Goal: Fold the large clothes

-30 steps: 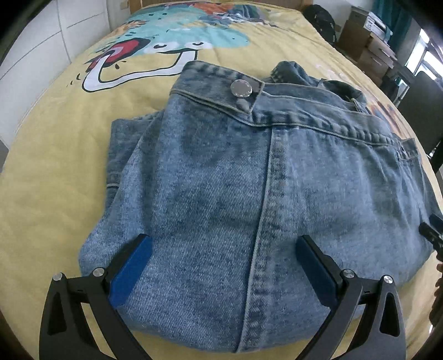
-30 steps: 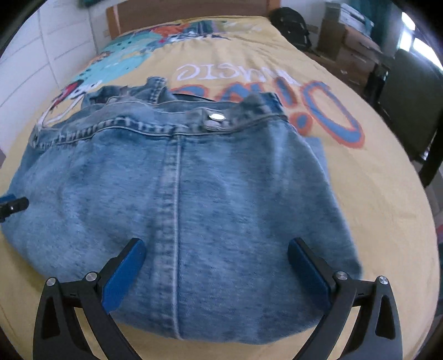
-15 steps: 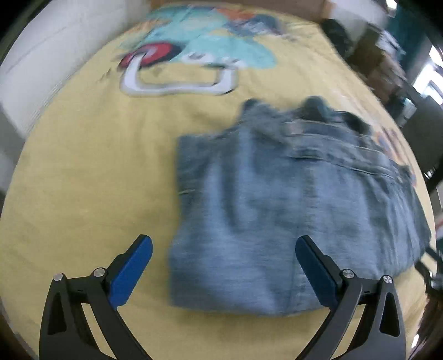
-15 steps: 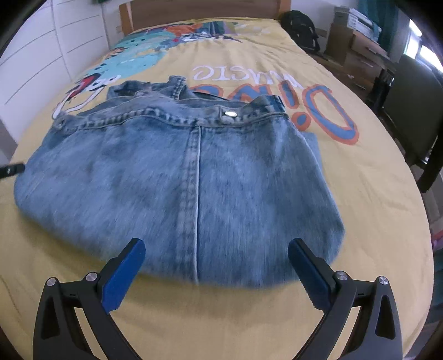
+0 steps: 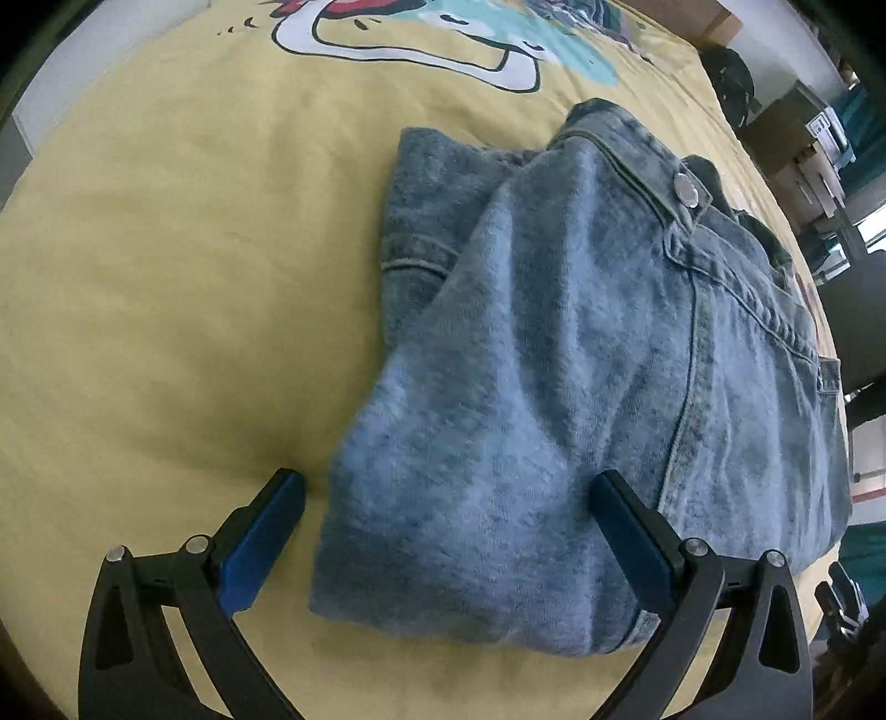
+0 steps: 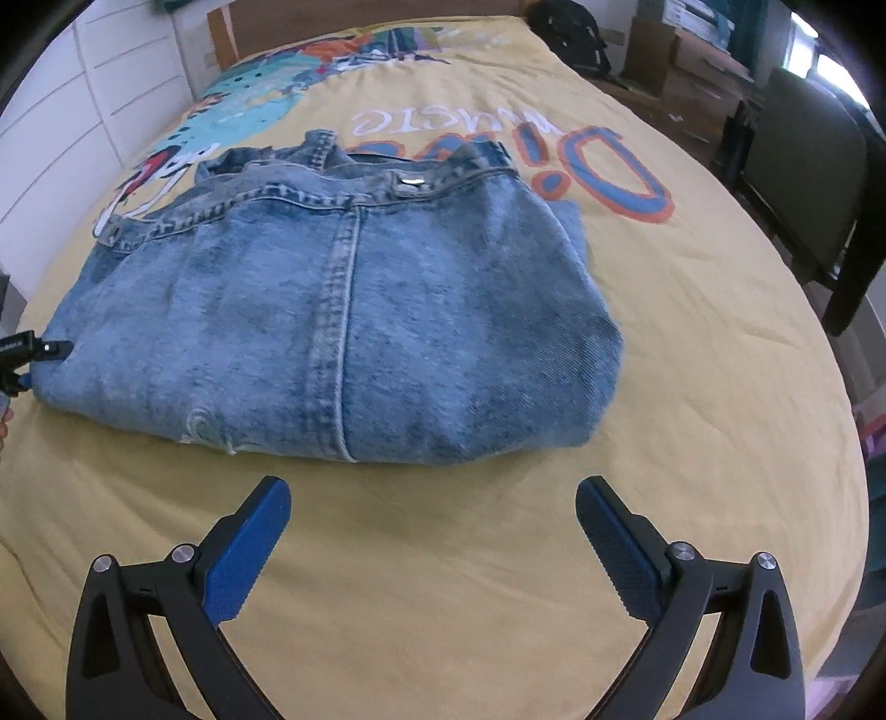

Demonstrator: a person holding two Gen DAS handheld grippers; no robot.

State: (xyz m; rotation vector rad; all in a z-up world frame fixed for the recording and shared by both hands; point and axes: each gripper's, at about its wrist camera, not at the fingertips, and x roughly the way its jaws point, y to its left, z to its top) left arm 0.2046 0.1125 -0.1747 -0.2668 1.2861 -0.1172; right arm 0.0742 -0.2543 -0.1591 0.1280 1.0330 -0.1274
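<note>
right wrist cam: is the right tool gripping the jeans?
No. The right tool is open over bare yellow bedspread, short of the folded jeans.

A bed covered by a yellow printed sheet [image 6: 692, 343] carries everything here, its cloth marked with a cartoon figure in teal, red and white [image 5: 421, 33] toward the head and large orange-and-blue lettering [image 6: 598, 166] on one side. Directly on the sheet lies a folded pair of light-blue washed denim jeans [image 6: 343, 310], waistband and metal button [image 5: 685, 188] turned toward the brown wooden headboard [image 6: 354, 22]. The bundle rests flat, several layers thick.
</note>
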